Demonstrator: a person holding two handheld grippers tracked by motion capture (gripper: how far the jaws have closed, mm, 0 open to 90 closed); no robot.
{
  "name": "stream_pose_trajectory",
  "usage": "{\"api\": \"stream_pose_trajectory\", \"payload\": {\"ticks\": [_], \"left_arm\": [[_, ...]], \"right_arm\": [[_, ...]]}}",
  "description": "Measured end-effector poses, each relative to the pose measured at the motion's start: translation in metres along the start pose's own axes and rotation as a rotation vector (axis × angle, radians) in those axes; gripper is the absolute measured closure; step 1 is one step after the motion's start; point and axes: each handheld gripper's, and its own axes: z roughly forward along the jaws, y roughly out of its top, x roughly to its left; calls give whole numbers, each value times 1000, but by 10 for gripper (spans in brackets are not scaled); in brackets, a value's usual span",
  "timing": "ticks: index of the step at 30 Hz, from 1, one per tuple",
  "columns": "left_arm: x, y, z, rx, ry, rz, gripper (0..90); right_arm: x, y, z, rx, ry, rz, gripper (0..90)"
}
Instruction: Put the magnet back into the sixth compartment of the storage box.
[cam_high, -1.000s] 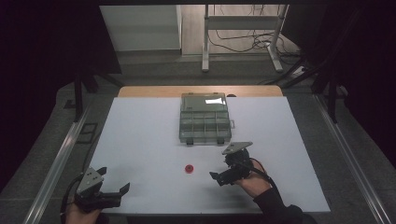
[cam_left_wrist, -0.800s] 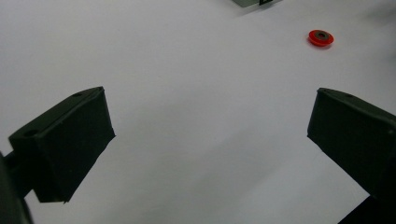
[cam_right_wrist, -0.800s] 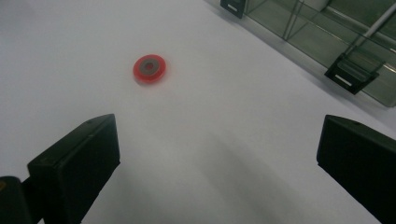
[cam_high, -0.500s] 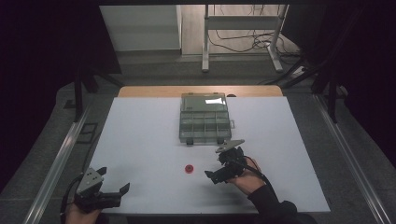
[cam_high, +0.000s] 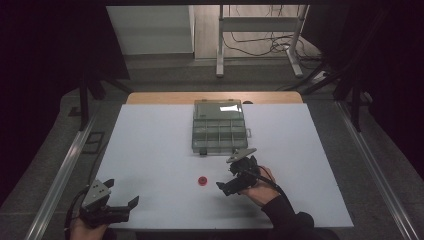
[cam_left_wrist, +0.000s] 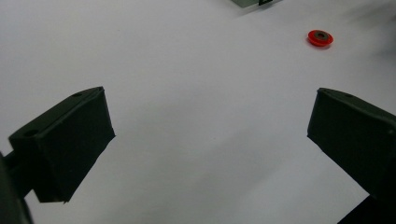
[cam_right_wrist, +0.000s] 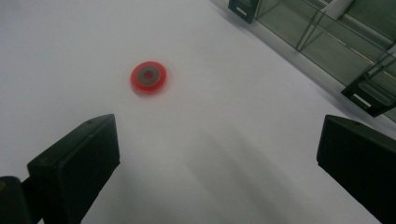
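Right tongs nearer red disc.

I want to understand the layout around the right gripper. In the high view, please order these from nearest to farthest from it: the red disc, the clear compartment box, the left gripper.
1. The red disc, on the white table just left of the right gripper.
2. The clear compartment box, farther up the table, beyond it.
3. The left gripper, at the table's near left corner.
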Motion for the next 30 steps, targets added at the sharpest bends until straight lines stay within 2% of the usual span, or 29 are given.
{"api": "stream_pose_trajectory", "payload": {"ticks": [30], "left_arm": [[0, 0, 0, -1, -2, 4, 9]], "right_arm": [[13, 21, 23, 45, 28, -20, 0]]}}
